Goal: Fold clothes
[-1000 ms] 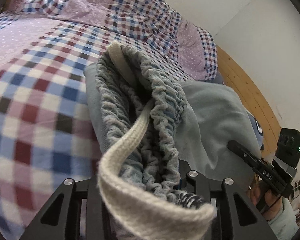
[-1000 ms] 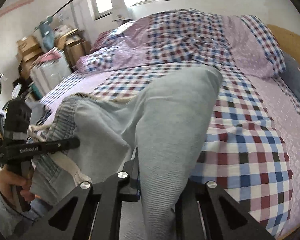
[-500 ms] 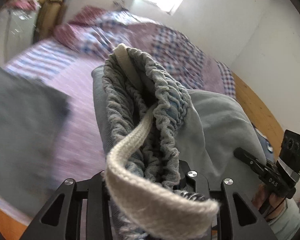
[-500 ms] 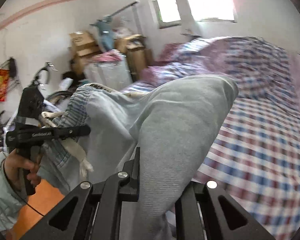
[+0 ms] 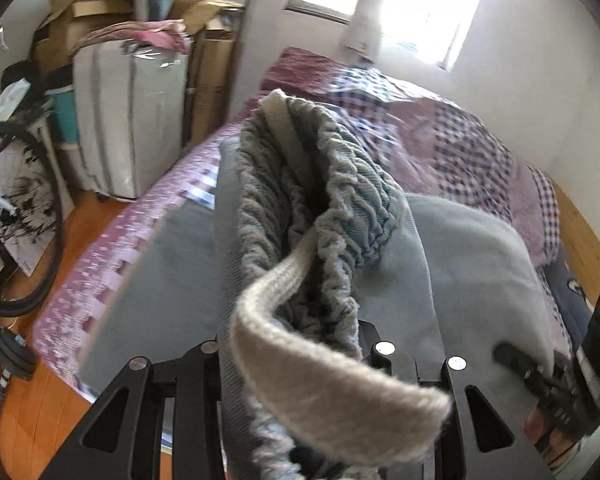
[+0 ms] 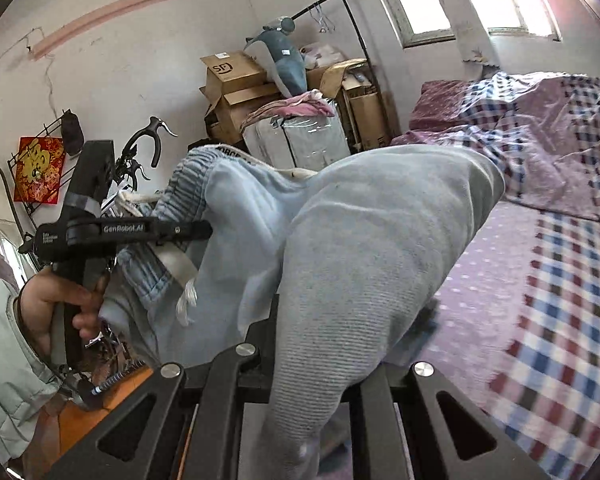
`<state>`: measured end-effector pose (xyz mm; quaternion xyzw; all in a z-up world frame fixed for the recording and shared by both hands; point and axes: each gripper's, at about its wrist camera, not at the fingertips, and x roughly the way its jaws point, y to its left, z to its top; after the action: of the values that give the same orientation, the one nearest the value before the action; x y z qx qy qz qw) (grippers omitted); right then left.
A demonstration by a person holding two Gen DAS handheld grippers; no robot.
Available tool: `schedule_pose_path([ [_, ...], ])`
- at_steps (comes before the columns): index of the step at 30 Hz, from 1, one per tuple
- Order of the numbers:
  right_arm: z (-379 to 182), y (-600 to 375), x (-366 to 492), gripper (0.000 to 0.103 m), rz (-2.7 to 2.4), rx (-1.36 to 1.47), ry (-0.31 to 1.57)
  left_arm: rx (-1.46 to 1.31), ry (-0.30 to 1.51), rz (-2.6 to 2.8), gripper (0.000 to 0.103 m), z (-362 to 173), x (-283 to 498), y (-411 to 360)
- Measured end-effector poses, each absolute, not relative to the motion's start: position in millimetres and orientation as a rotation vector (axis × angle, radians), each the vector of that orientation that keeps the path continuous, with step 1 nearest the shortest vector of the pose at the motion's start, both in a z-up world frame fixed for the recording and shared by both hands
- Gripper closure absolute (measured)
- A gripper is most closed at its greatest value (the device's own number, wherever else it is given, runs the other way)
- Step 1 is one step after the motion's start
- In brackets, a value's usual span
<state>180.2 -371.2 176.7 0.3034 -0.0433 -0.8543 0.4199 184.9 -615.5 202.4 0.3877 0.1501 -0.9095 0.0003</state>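
While both grippers clamp it, the light blue pair of sweatpants (image 6: 364, 248) hangs in the air beside the bed (image 6: 540, 312). Left gripper (image 5: 296, 392): closed on the gathered waistband (image 5: 320, 200), cream drawstring (image 5: 324, 368) draped over it. Right gripper (image 6: 312, 384): closed on a fold of leg fabric. Beyond: cardboard boxes (image 6: 236, 84), wrapped grey bundle (image 5: 128, 120), wooden floor (image 5: 32, 408).

The sweatpants (image 5: 452, 264) are soft matt fleece, ribbed at the waistband (image 5: 300, 200), with a coarse woven drawstring (image 5: 320, 376). Gripper frames are matt black plastic (shiny metal screws). The floor (image 5: 32, 412), lower left, is glossy wood.
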Motion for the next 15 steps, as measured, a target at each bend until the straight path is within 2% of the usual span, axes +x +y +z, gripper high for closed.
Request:
schedule_pose_path([
  [5, 144.1, -397.0, 165.7, 0.093, -2.142, 0.87, -0.123, 1.286, 0.447, -2.815, 0.064, 189.1, 164.1, -637.2],
  [12, 100.1, -407.8, 151.5, 0.09, -2.189, 0.959, -0.065, 1.53, 0.383, -2.683, 0.06, 135.8, 127.8, -655.1],
  [15, 91.6, -404.5, 144.7, 0.085, -2.21, 0.999, -0.043, 1.531, 0.385, -2.686, 0.048, 126.1, 129.8, -659.0],
])
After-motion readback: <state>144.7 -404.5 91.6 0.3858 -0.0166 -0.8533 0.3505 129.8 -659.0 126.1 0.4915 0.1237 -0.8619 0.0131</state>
